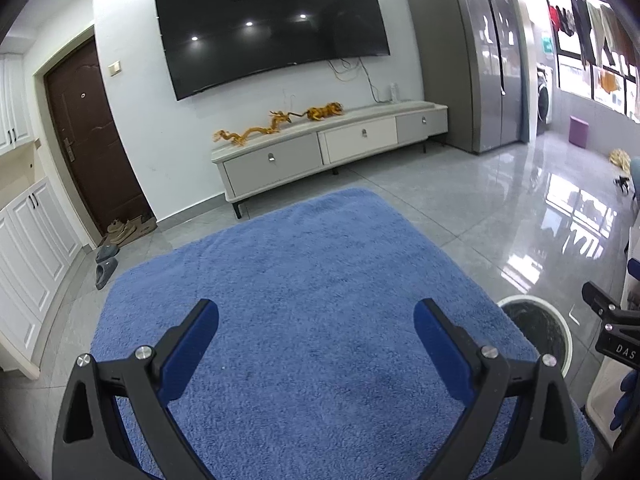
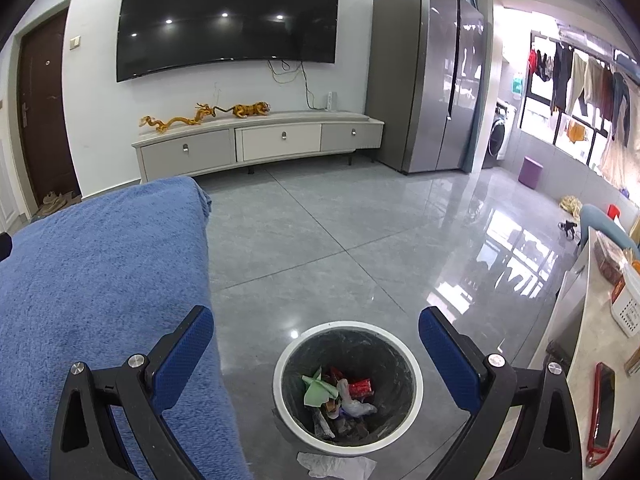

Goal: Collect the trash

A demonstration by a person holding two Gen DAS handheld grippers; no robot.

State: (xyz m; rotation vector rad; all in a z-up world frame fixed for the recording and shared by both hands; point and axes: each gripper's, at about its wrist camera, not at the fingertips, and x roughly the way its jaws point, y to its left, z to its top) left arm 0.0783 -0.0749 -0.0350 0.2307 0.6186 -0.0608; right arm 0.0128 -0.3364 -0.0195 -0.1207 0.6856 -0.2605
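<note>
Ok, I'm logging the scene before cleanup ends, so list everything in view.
bin: 1, white rim, dark liner, on floor below right gripper
trash: several pieces, green, red, white, inside bin
tissue: 1, white, floor in front of bin
blanket: 1, blue, under left gripper
TV: 1, black, wall
phone: 1, red case, counter at right
left gripper: open, empty
right gripper: open, empty
</note>
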